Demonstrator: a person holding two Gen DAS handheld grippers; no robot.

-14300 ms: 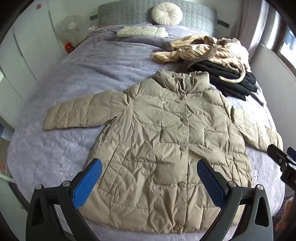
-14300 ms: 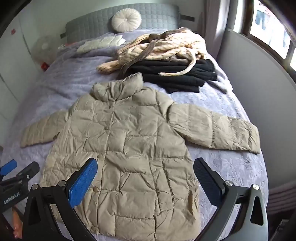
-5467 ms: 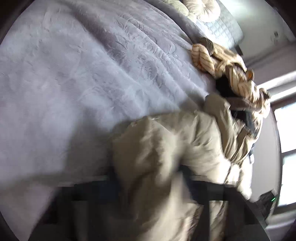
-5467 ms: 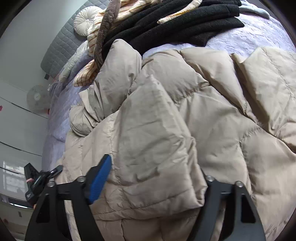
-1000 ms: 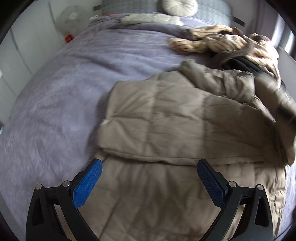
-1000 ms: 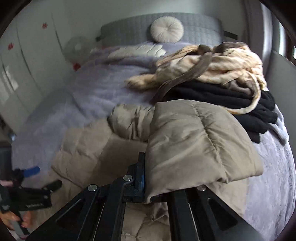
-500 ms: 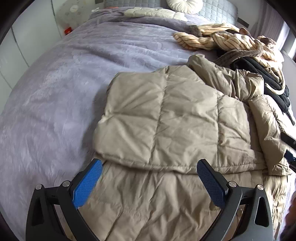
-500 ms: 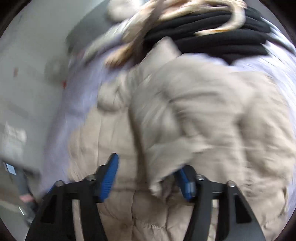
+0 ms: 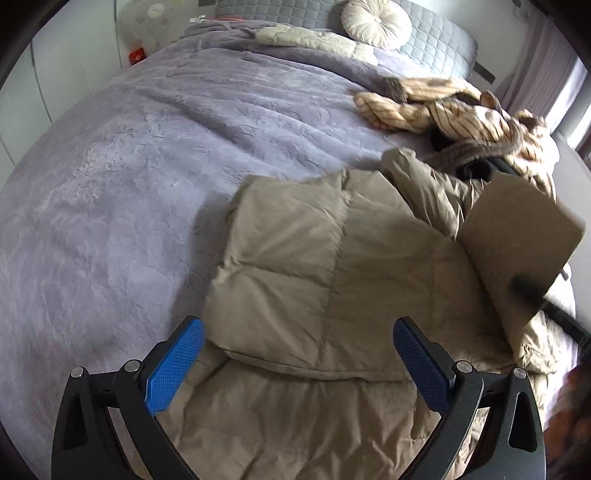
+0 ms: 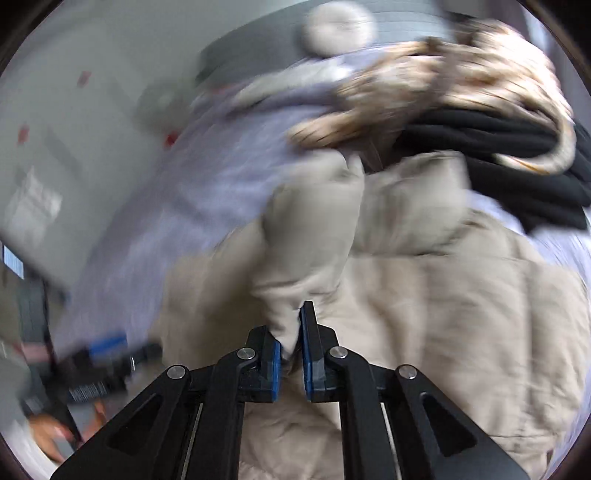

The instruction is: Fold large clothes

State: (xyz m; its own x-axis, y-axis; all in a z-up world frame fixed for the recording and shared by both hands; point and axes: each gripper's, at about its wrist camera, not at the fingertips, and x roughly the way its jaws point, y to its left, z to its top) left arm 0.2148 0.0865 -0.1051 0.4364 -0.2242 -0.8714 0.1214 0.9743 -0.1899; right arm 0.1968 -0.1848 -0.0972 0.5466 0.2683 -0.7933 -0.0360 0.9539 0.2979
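A beige quilted jacket lies on the bed with its left side folded over the body. My left gripper hangs open just above the folded part's near edge, with nothing between its blue pads. My right gripper has its jaws closing on a bunched fold of the jacket's sleeve, and the pads pinch the fabric. In the left wrist view that sleeve stands lifted at the right, with the blurred right gripper under it. The right wrist view is motion-blurred.
A striped tan garment lies on a black garment beyond the jacket's collar. The purple bedspread stretches left. A round cushion leans on the grey headboard. A hand holds the left gripper at lower left.
The right gripper went from shut on the sleeve to wide open and has now narrowed onto a fold of it, lifting the sleeve off the jacket. The left gripper drifted slightly, still open.
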